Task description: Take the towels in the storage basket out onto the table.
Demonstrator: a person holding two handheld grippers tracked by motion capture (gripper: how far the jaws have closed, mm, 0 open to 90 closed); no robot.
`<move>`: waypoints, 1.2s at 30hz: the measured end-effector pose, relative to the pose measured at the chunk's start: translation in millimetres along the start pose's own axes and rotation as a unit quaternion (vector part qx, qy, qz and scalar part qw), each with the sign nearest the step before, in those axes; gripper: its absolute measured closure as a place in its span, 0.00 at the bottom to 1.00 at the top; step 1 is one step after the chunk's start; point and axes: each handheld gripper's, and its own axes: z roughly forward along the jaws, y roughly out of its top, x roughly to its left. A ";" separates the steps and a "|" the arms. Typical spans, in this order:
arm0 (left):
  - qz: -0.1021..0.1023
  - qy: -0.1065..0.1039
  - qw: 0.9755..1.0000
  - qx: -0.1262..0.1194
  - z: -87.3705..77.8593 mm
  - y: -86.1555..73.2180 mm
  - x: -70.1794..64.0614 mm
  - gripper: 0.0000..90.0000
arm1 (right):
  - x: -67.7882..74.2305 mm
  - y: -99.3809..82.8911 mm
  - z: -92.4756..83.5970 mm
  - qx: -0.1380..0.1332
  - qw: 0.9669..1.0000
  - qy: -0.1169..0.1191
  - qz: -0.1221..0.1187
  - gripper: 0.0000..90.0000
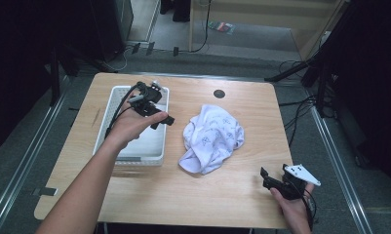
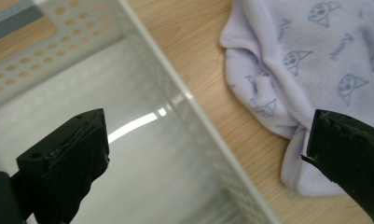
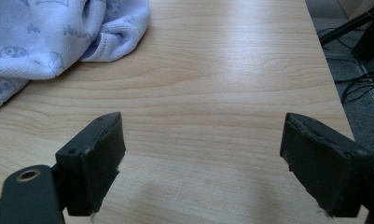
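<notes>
**Both grippers spread, cloth loose between them**

At the left of the high view my left gripper [image 1: 156, 109] hangs over the right-hand part of the white basket [image 1: 116, 90], its jaws spread wide and holding nothing. The basket sits in the upper left part of the table [image 1: 183, 195], its long sides running toward the far edge and its near end well back from the table's front edge. In the left gripper view the perforated wall [image 2: 175, 88] cuts diagonally across the frame: one jaw sits over the basket's bare floor at lower left, the other over the cloth [image 2: 306, 60] at lower right, with a strip of bare wood between wall and cloth.

In the middle of the high view the cloth [image 1: 210, 136], white with small printed figures, lies crumpled on the wood, just right of the basket and apart from it. A small dark round mark [image 1: 219, 93] lies beyond it near the far edge.

At the lower right my right gripper [image 1: 270, 181] is held near the table's front right corner, jaws wide apart and empty. In the right gripper view the cloth [image 3: 58, 37] fills the upper left corner, and open wood runs ahead of the jaws to the table's right edge at upper right, where the floor and cables [image 3: 357, 84] show.
</notes>
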 end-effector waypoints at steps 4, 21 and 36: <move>-0.017 0.009 1.000 -0.006 -9.4 -14.1 18.5 0.00 | 0.0 0.0 0.1 0.000 1.000 -0.001 0.000 0.15; -0.070 0.035 0.996 -0.037 -45.9 -75.6 70.8 0.00 | 0.1 0.1 0.5 0.001 1.000 -0.004 0.000 0.15; -0.138 0.054 0.986 -0.080 -62.8 -150.5 110.3 0.00 | 0.1 0.2 0.7 0.004 1.000 -0.008 0.004 0.15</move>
